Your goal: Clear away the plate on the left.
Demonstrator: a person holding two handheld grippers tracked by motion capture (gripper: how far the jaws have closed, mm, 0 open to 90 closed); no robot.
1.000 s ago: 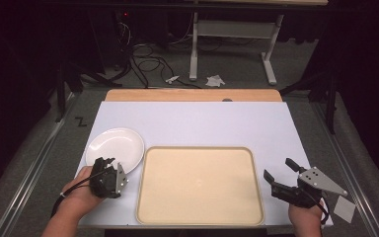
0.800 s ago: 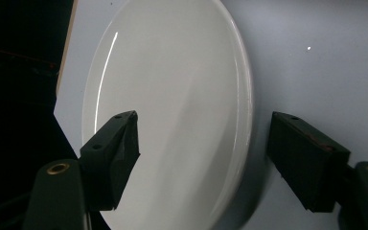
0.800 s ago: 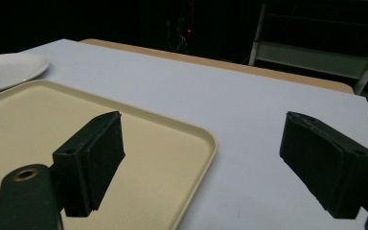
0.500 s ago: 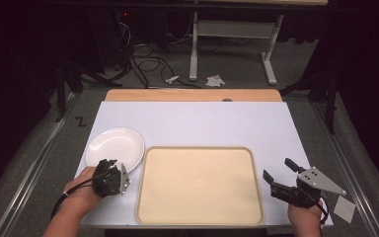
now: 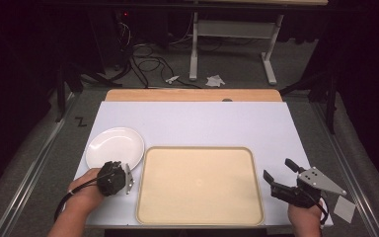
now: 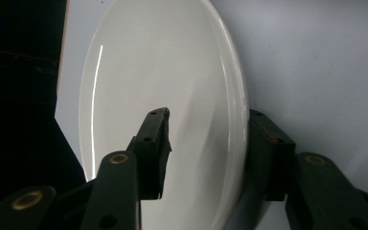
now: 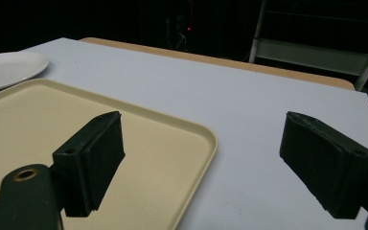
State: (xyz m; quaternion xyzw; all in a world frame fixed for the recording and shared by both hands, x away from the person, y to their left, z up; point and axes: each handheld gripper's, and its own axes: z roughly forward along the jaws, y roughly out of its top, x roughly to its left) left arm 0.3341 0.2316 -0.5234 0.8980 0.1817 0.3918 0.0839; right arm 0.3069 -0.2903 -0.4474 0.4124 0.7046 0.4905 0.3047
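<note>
Fingers first: my left gripper (image 5: pixel 127 178) straddles the near rim of the white plate (image 5: pixel 114 147), one finger (image 6: pixel 155 143) over the inner face, the other beneath, not yet pinched shut. Largest to smallest, all relative to the tray (image 5: pixel 200 183): counter (image 5: pixel 192 121) beneath it; tray empty; plate just beside its far-left corner. My right gripper (image 5: pixel 280 176) idles wide apart, just right of the tray. Step: grasping the plate. Next move, as I judge: close firmly, lift level, carry over the tray.

High view looks down and forward over the table (image 5: pixel 197 118). Left gripper view sits close on the plate (image 6: pixel 163 96); right gripper view looks low across the tray (image 7: pixel 38 115), plate shared.
</note>
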